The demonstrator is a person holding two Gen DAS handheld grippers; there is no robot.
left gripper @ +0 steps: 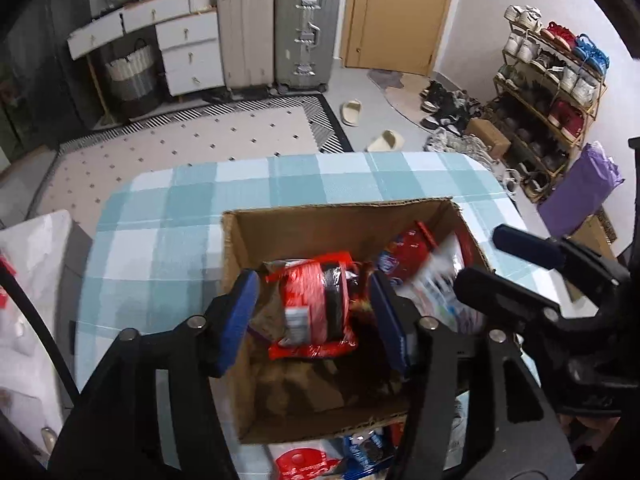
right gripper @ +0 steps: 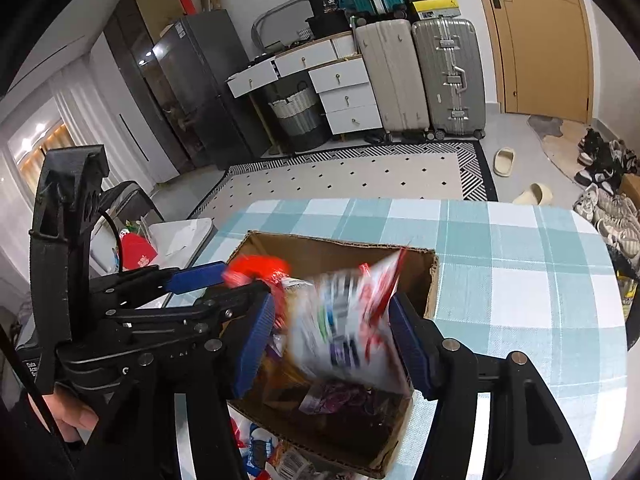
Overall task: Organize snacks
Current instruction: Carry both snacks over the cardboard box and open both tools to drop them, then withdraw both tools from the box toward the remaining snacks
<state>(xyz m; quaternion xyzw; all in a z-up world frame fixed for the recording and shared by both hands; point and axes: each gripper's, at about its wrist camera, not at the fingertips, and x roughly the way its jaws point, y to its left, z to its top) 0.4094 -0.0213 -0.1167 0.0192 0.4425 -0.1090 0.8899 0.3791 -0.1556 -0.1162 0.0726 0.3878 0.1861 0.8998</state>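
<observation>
An open cardboard box stands on the table with the blue checked cloth. My left gripper hangs over the box's left part. Its blue pads stand apart from a blurred red snack packet that sits between them, a gap on each side. My right gripper is beside it over the box. A blurred white and red packet lies loose between its pads, so both grippers are open.
The box holds more packets, a purple one among them. Further snack packets lie on the cloth at the table's near edge. A white side table stands left of the table. Suitcases and a shoe rack line the far walls.
</observation>
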